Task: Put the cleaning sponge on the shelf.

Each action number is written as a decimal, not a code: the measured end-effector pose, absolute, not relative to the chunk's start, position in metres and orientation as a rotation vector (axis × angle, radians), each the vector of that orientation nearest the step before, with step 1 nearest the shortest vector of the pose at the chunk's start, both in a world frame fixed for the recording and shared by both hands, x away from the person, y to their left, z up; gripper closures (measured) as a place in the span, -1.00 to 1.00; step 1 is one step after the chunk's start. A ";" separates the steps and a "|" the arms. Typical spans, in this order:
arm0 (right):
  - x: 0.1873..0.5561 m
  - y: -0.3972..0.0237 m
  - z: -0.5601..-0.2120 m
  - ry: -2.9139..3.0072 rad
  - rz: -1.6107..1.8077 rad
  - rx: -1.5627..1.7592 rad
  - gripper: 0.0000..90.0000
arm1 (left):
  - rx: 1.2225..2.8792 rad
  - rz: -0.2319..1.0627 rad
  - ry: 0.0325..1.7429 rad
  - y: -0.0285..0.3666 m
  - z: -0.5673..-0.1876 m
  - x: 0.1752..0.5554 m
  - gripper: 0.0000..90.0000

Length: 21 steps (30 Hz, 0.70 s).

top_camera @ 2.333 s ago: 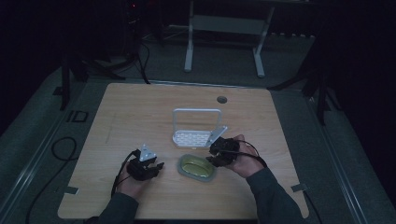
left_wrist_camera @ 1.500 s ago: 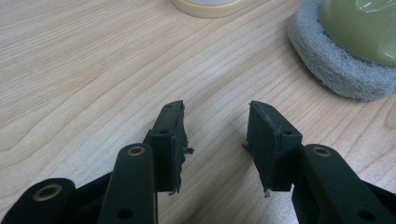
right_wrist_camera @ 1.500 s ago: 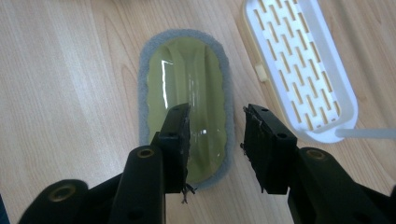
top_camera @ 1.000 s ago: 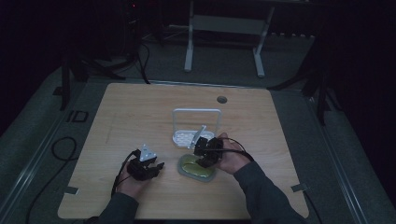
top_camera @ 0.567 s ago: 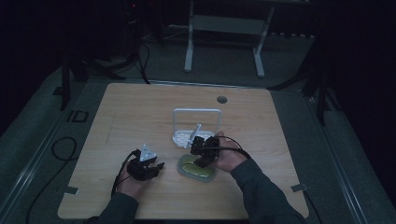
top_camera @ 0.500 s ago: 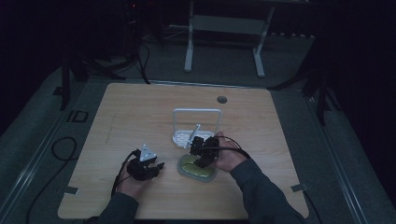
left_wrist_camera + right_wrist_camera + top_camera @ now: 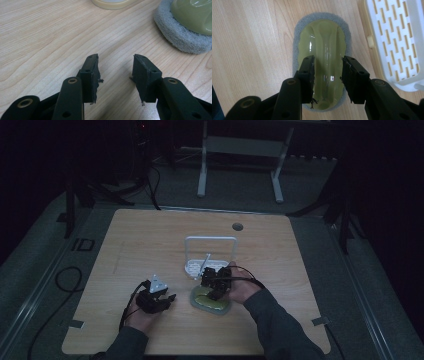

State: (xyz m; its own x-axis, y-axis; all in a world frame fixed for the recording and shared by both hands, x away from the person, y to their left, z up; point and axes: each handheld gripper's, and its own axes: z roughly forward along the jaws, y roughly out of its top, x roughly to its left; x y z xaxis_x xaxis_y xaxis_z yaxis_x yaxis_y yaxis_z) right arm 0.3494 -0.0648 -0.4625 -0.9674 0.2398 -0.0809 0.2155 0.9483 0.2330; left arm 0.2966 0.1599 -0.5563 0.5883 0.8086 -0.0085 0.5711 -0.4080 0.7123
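A green plastic scrubber on a grey pad [image 7: 214,302] lies on the wooden table [image 7: 150,245], just in front of a white slotted rack [image 7: 210,254]. My right gripper [image 7: 212,289] points down over the scrubber [image 7: 322,45]. Its pads [image 7: 309,75] stand on either side of the raised middle ridge of the green top, and a gap shows on each side. My left gripper [image 7: 169,298] rests low over bare wood to the left of the scrubber [image 7: 190,22]. Its jaws [image 7: 115,75] are open with nothing between them.
The rack [image 7: 397,42] sits on a cream base [image 7: 111,3] whose edge lies close beside the scrubber. A round cable hole [image 7: 237,226] is at the table's far side. Cables trail from both grippers toward the front edge.
My right hand has moved left from beside the scrubber to over its top, with the jaws now astride the ridge. The left hand has stayed put.
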 end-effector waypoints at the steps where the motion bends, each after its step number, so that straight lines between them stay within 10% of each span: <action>1: 0.350 -0.064 -0.464 3.005 0.324 0.352 0.37 | 2.132 0.445 1.090 0.160 -0.556 0.297 0.26; 21: 0.360 -0.054 -0.474 3.076 0.199 0.342 0.46 | 2.133 0.443 1.089 0.160 -0.556 0.297 0.24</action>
State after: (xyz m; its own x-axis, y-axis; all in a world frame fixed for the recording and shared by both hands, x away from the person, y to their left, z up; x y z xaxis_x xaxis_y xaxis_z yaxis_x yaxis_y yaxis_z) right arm 0.3598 -0.0544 -0.4743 -0.9750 0.2209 -0.0255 0.2158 0.9675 0.1316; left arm 0.2966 0.1598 -0.5563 0.5898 0.8075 -0.0097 0.5712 -0.4088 0.7118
